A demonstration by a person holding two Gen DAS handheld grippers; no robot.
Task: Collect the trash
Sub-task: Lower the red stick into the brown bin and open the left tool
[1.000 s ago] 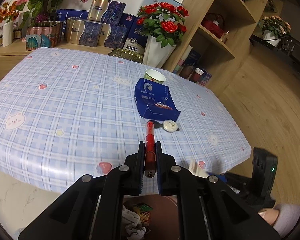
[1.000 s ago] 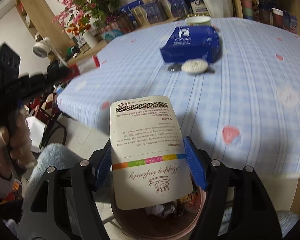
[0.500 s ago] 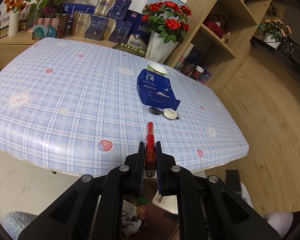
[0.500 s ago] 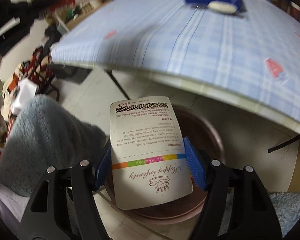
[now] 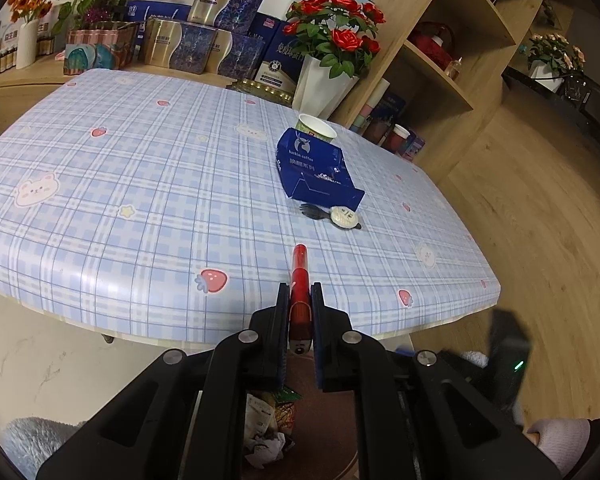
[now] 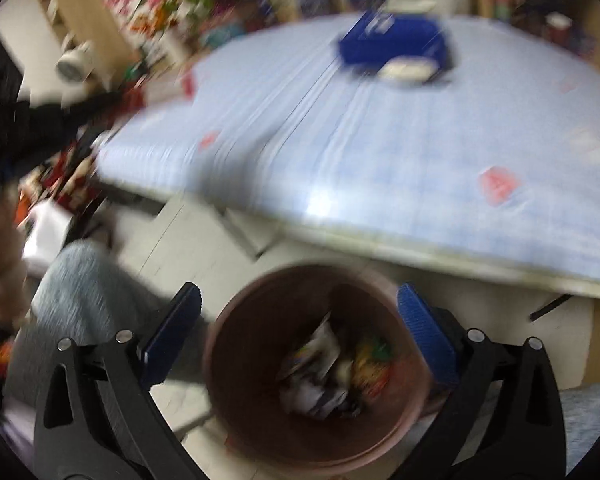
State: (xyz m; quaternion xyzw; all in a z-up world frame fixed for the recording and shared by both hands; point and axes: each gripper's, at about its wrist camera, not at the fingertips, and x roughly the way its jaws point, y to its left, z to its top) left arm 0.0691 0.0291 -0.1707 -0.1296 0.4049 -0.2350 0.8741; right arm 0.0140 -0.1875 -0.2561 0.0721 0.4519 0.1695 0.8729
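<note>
Trash is being gathered into the brown bin (image 6: 316, 364), which stands on the floor just off the near edge of the desk (image 5: 148, 184) and already holds crumpled wrappers. The right gripper (image 6: 298, 328) is held directly above the bin mouth; its jaws are opening wide and nothing is seen between them, so the drop on that side is judged done, though the view is blurred. The left gripper (image 5: 300, 312) is clamped on a red marker-like stick (image 5: 300, 280), its tip pointing out over the desk edge while the bin shows below the jaws. The step in hand is judged to be the disposal of this second item. A release over the bin mouth is called for next, with the stick first brought clear of the desk rim so that it falls inside. Left on the desk are a blue Luckin Coffee box (image 5: 316, 168), a paper cup (image 5: 315, 127) behind it, and a small white sauce tub (image 5: 343, 216) beside a dark plastic spork (image 5: 311, 209).
</note>
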